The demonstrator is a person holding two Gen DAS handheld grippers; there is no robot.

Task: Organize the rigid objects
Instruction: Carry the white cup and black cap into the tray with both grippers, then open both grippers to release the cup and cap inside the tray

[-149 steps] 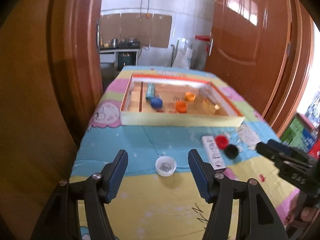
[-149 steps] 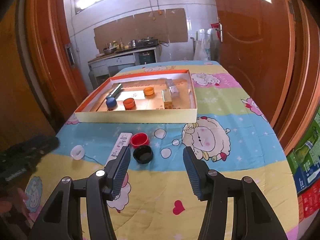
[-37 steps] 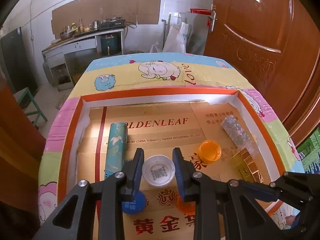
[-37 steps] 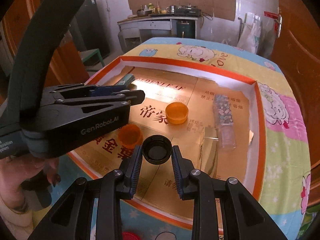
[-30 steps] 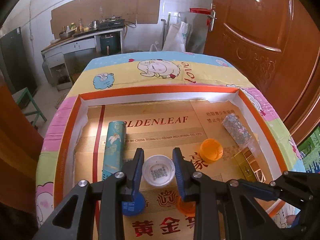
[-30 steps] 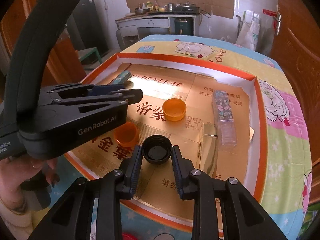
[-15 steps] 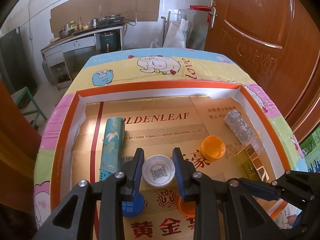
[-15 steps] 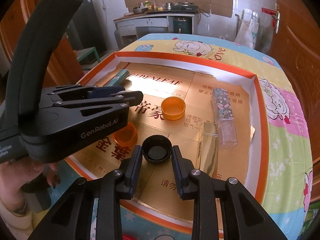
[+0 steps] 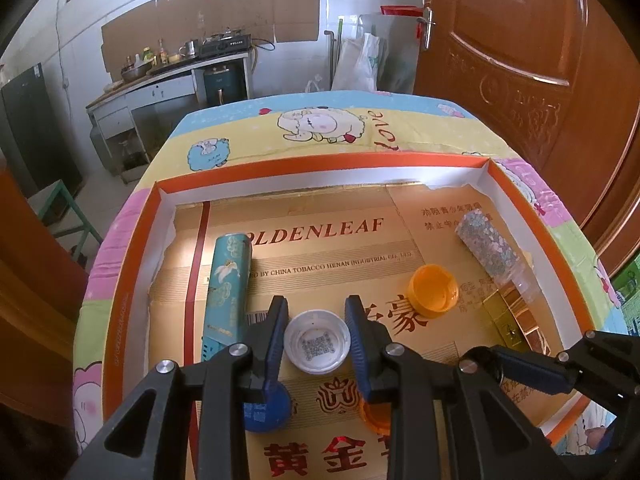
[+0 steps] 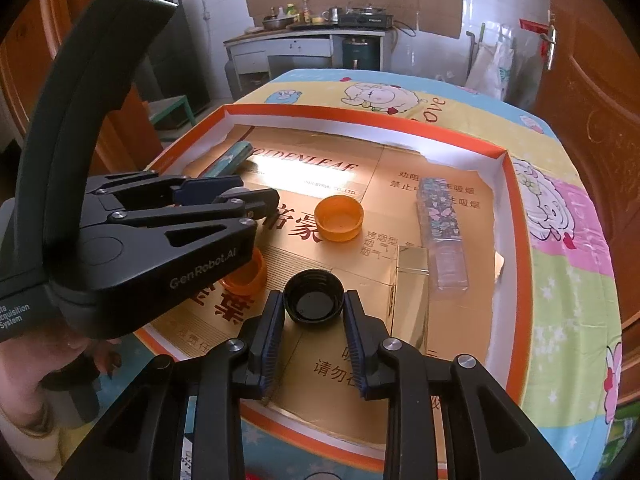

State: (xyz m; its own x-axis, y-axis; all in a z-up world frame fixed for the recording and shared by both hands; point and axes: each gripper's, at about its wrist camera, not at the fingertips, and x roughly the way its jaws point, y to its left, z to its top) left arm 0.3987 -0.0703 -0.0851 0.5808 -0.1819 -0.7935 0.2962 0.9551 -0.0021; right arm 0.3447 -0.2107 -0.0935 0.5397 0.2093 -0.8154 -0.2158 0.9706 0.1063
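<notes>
Two caps, white cap (image 9: 317,342) within left gripper (image 9: 316,342), black cap (image 10: 313,296) within right gripper (image 10: 313,314).

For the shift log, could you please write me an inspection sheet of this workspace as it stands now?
Surface: table under a cartoon sheep cloth; shallow orange-rimmed cardboard tray on it.
Job's things: round white plastic cap and round black plastic cap, both held over the tray; two orange caps, blue cap, teal tube, floral clear box, gold box inside it.
Clutter: nothing seen.
Grippers: left tongs shut on the white cap; right tongs shut on the black cap.
Cables: wire by the stove.
Surroundings: kitchen counter, wooden door.
</notes>
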